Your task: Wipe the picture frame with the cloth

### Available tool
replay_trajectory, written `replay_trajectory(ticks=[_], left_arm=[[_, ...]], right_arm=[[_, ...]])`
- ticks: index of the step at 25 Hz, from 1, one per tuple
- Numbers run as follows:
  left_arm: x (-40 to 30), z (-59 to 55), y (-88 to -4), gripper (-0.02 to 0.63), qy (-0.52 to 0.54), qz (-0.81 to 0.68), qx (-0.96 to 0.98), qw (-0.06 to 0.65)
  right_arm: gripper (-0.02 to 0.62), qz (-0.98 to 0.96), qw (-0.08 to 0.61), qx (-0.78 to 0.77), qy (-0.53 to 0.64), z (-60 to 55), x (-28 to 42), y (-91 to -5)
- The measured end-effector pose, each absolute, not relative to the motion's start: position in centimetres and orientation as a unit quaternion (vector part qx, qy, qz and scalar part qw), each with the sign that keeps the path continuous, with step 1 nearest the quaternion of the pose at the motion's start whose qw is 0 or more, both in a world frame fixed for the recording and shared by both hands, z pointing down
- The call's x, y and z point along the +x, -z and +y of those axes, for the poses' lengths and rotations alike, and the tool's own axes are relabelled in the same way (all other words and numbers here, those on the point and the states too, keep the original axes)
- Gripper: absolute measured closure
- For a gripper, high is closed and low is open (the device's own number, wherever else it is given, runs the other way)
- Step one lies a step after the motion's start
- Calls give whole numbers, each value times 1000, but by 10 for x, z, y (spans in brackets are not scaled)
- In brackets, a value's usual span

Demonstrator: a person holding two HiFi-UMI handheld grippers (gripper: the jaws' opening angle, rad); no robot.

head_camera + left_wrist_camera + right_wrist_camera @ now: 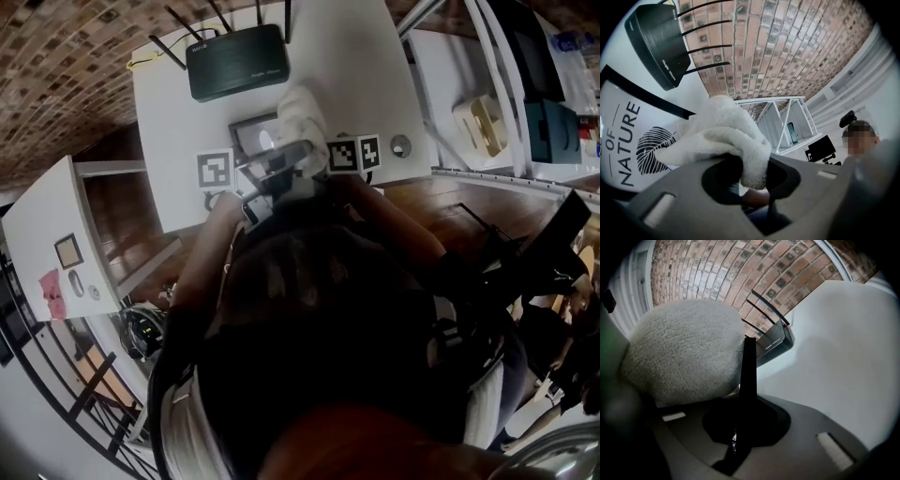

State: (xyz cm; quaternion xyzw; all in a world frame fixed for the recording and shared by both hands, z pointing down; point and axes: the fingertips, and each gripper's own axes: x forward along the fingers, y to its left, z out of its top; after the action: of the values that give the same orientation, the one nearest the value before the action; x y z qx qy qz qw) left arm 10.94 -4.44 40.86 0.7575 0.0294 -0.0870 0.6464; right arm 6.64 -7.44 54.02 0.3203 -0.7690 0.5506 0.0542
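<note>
The picture frame (251, 133) stands on the white table (347, 66), just in front of a black router (236, 62). Its print with a leaf and the words "OF NATURE" (628, 136) fills the left of the left gripper view. My left gripper (750, 173) is shut on a white fluffy cloth (722, 136), which lies against the picture. My right gripper (740, 427) is shut on the frame's thin black edge (749, 376), seen end on. The cloth (684, 352) bulges just left of that edge. In the head view the cloth (302, 117) sits at the frame's right side.
The router (773, 345), with several antennas, stands close behind the frame against a brick wall (787, 42). A small round object (401, 145) lies at the table's right edge. A white cabinet (56, 253) is at the left, and shelving with a box (483, 122) at the right.
</note>
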Motion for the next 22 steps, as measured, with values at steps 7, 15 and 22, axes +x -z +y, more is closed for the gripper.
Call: replay_trajectory(ticks=[7,15,22], left_arm=[[93,-53,-395,509,73,-2,797,600],[21,-89,-431,509,-11,-186,865,466],[-44,-108,-475,508,-65,-318,836,443]], right_arm=[[588,-769,52,314,-554,-73,63,-537],[586,-769,37,307,-560,-70,74,-533],[586,-750,-22,302,-588,-75,80,-513]])
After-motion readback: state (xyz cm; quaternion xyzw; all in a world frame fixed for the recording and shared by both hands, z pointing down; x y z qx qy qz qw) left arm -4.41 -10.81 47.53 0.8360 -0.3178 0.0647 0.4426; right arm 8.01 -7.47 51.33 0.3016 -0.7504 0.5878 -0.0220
